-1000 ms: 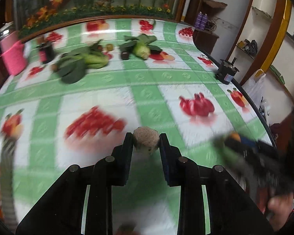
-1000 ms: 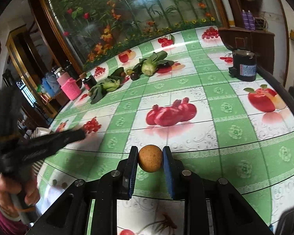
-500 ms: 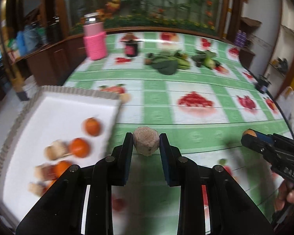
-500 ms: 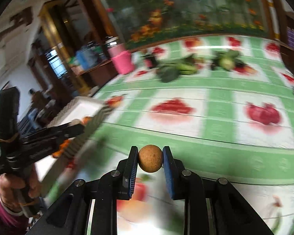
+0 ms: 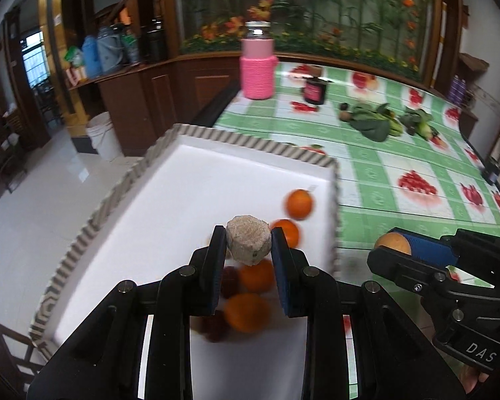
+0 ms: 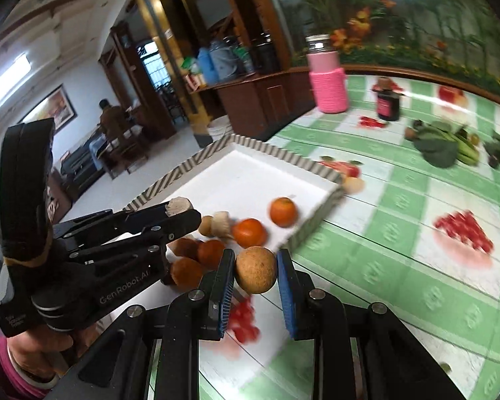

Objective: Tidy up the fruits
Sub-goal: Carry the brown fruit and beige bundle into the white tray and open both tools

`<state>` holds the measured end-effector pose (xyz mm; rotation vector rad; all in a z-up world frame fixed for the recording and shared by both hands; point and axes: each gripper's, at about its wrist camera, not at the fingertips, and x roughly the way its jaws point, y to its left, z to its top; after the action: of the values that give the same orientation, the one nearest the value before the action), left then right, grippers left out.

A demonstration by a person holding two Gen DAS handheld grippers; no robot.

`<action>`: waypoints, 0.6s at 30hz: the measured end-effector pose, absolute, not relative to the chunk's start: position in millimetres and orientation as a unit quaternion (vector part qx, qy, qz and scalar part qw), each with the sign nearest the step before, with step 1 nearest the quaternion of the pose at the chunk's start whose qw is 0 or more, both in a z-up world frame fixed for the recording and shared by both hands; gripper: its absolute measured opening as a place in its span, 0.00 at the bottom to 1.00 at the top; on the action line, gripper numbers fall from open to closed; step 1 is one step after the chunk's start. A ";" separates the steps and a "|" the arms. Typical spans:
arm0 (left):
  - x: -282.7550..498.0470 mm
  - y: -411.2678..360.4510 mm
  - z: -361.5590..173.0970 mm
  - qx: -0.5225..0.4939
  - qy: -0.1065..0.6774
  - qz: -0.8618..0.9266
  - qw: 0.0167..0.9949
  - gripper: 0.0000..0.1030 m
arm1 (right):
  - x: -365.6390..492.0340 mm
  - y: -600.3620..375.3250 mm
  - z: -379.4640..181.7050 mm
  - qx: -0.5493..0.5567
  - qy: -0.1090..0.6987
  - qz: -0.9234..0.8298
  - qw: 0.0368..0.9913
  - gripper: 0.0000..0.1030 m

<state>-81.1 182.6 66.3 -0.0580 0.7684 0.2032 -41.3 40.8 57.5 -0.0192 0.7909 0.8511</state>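
My left gripper (image 5: pixel 248 245) is shut on a pale, rough beige fruit (image 5: pixel 248 243) and holds it above the white tray (image 5: pixel 216 180). The tray has a striped rim and holds several oranges (image 5: pixel 299 204) and dark red fruits (image 5: pixel 230 280). My right gripper (image 6: pixel 256 275) is shut on a round tan fruit (image 6: pixel 256 274) just off the tray's near corner (image 6: pixel 333 196). The right gripper also shows at the right of the left wrist view (image 5: pixel 396 250). The left gripper shows at the left of the right wrist view (image 6: pixel 180 210).
The table has a green checked cloth with fruit prints (image 5: pixel 416 180). A pink-sleeved bottle (image 5: pixel 258 66), a dark jar (image 5: pixel 314 91) and leafy vegetables (image 5: pixel 373 123) stand at the far side. The tray overhangs the table's left edge above the floor.
Both grippers have swung left across the table, each still holding its fruit. The left one now hangs over the tray's fruits; the right one has come near the tray's corner.
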 end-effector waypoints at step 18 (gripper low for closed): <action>-83.8 238.0 47.9 -0.058 0.396 0.147 0.905 0.26 | -27.1 108.4 34.1 -0.074 0.392 0.403 0.824 0.24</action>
<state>-83.8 238.0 47.9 -0.1189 0.8180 0.3044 -27.1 108.4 34.1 -0.1581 0.8342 0.8564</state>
